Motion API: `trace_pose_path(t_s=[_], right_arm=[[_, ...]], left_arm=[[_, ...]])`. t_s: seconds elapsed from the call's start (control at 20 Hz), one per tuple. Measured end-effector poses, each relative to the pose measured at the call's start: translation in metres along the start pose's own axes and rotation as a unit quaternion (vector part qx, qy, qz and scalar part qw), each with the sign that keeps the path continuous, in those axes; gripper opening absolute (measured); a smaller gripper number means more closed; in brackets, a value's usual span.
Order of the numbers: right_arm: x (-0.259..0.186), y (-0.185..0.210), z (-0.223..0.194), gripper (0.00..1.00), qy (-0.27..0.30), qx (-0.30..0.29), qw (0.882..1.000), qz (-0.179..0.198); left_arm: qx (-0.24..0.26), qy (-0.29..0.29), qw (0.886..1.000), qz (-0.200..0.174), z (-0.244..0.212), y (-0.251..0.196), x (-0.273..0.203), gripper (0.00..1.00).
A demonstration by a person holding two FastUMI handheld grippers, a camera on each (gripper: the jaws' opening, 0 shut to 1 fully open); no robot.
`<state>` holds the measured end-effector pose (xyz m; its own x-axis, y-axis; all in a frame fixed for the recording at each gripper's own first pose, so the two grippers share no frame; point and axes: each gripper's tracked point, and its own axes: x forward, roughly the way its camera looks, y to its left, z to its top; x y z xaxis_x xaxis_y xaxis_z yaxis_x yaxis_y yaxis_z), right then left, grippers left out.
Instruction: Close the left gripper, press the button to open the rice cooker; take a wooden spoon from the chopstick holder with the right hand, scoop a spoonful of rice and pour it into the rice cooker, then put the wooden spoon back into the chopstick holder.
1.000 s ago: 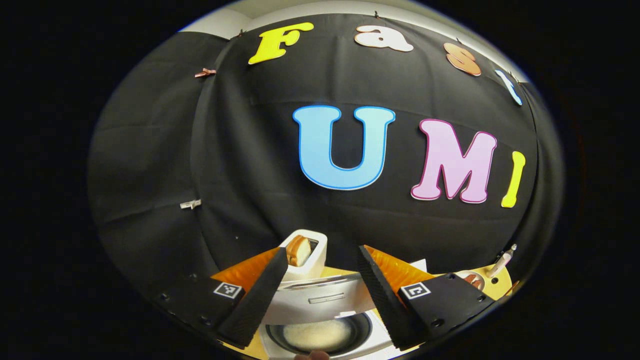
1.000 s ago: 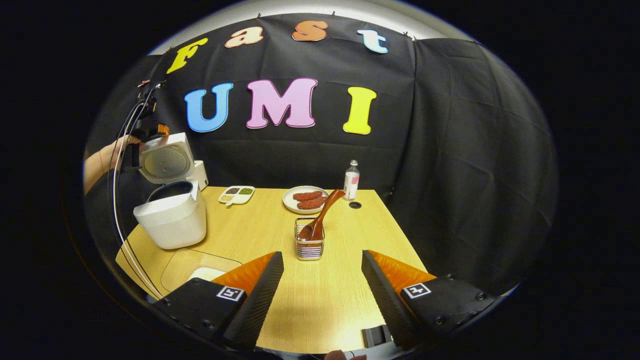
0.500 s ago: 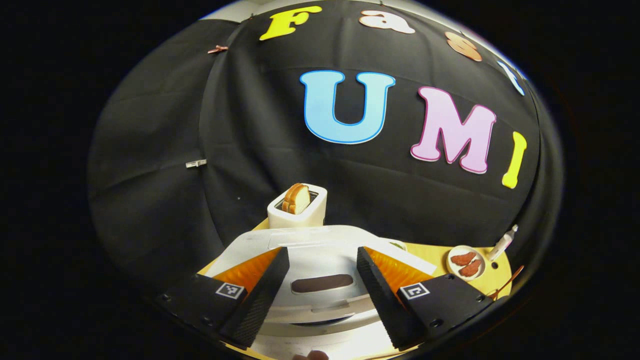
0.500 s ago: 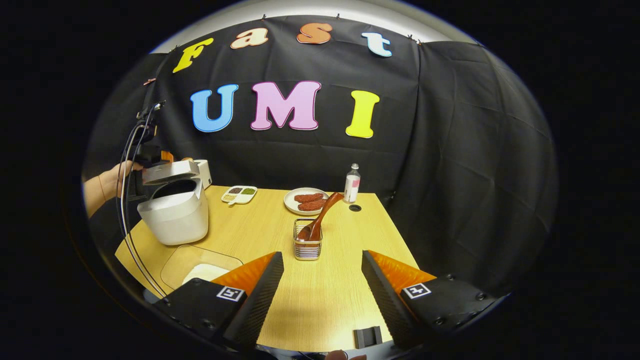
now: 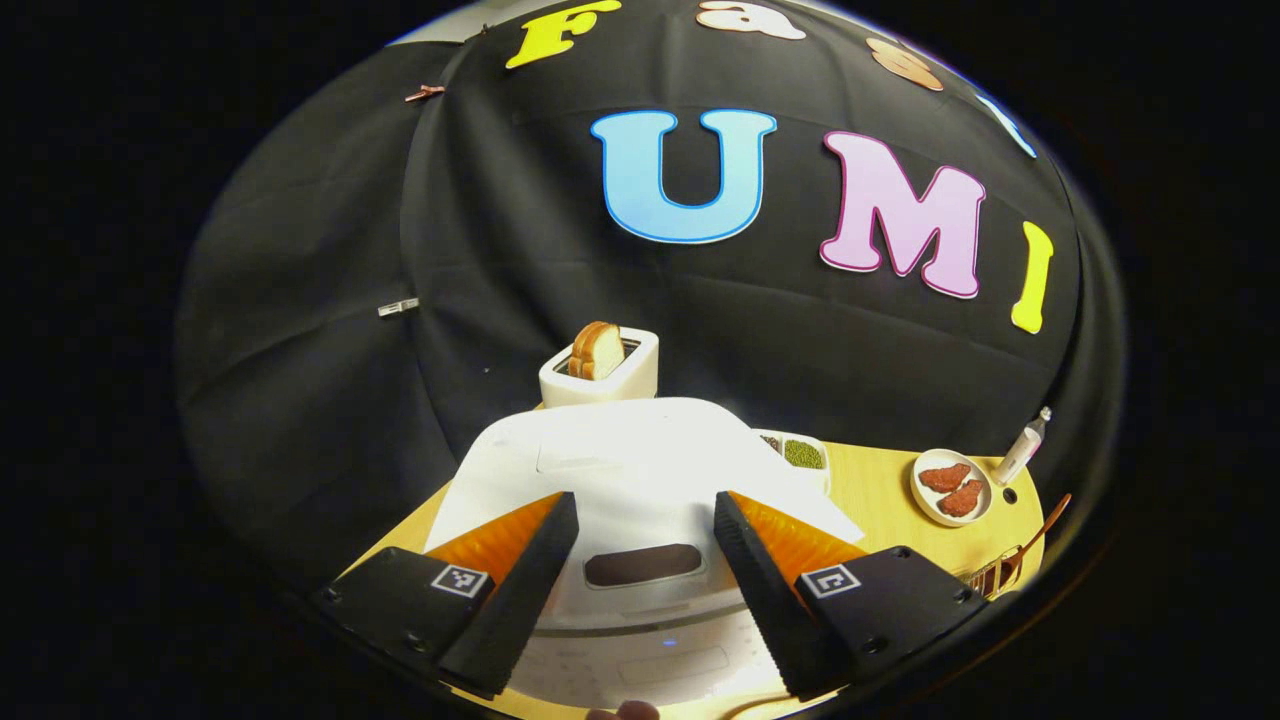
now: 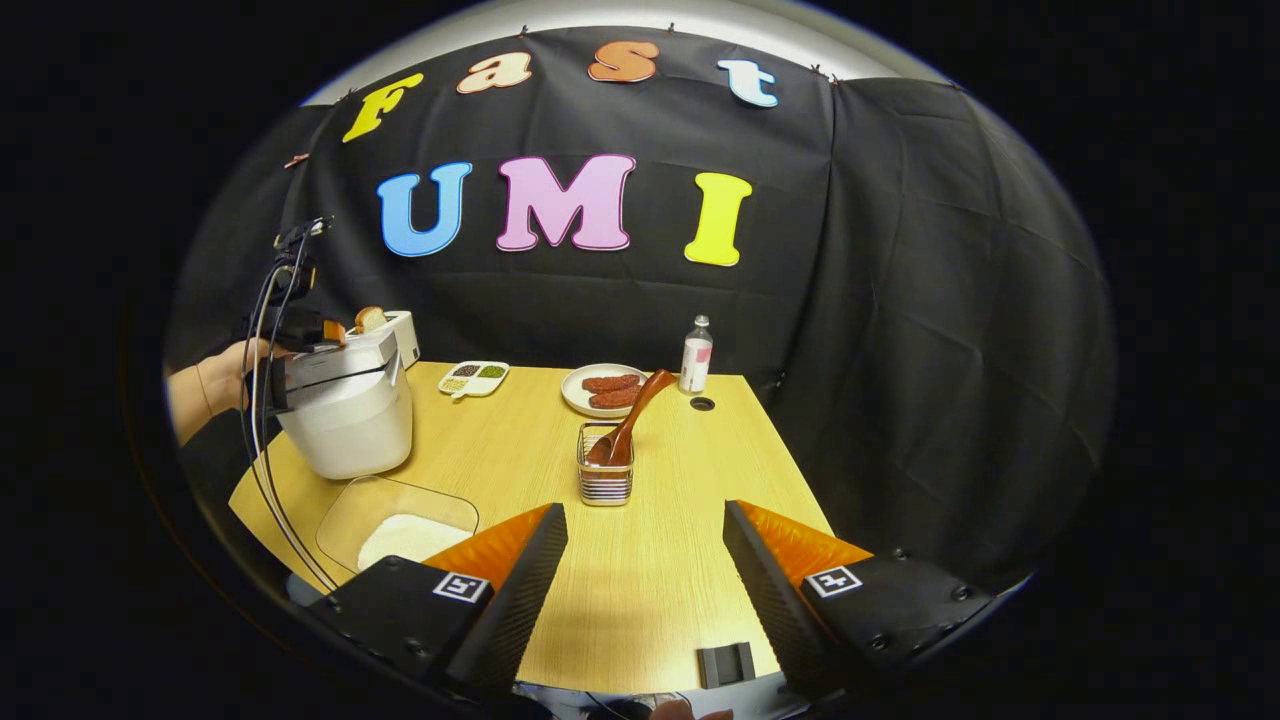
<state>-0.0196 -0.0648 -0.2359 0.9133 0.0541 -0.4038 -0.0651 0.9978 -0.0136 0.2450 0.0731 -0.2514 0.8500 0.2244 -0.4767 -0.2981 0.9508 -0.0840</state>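
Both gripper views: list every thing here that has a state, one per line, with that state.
Rice cooker: lid down, shut.
Left gripper: open, over the cooker's lid.
Right gripper: open, empty, above the table.
Spoon: in the holder, leaning.
Toaster: bread sticking up.
Rice tray: holds rice, uncovered.
Bottle: upright.

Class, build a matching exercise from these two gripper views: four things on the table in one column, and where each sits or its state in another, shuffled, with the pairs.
Things
1. wooden spoon
2. rice cooker
3. bread slice
4. sausages

Place or state
A. lid down
B. on a white plate
C. standing in the chopstick holder
D. sticking out of the toaster

Pairs: 1-C, 2-A, 3-D, 4-B
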Motion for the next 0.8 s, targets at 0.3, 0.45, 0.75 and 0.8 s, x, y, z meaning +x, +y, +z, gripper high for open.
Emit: trace_pose_path(t_s=[0.3, 0.45, 0.75, 0.8], right_arm=[[-0.001, 0.004, -0.005, 0.99, 0.001, -0.005, 1.000, 0.005], [-0.001, 0.005, -0.008, 0.99, 0.002, -0.007, 1.000, 0.006], [0.000, 0.000, -0.004, 0.99, -0.001, -0.004, 1.000, 0.005], [0.000, 0.000, -0.004, 0.99, -0.002, -0.003, 1.000, 0.005]], left_arm=[[0.008, 0.027, 1.000, 0.007, -0.027, -0.003, -0.002, 0.98], [0.014, 0.033, 0.999, 0.013, -0.035, -0.003, -0.003, 0.98], [0.014, 0.043, 0.999, 0.027, -0.045, -0.004, -0.003, 0.99], [0.013, 0.039, 0.999, 0.028, -0.045, -0.004, -0.002, 0.99]])
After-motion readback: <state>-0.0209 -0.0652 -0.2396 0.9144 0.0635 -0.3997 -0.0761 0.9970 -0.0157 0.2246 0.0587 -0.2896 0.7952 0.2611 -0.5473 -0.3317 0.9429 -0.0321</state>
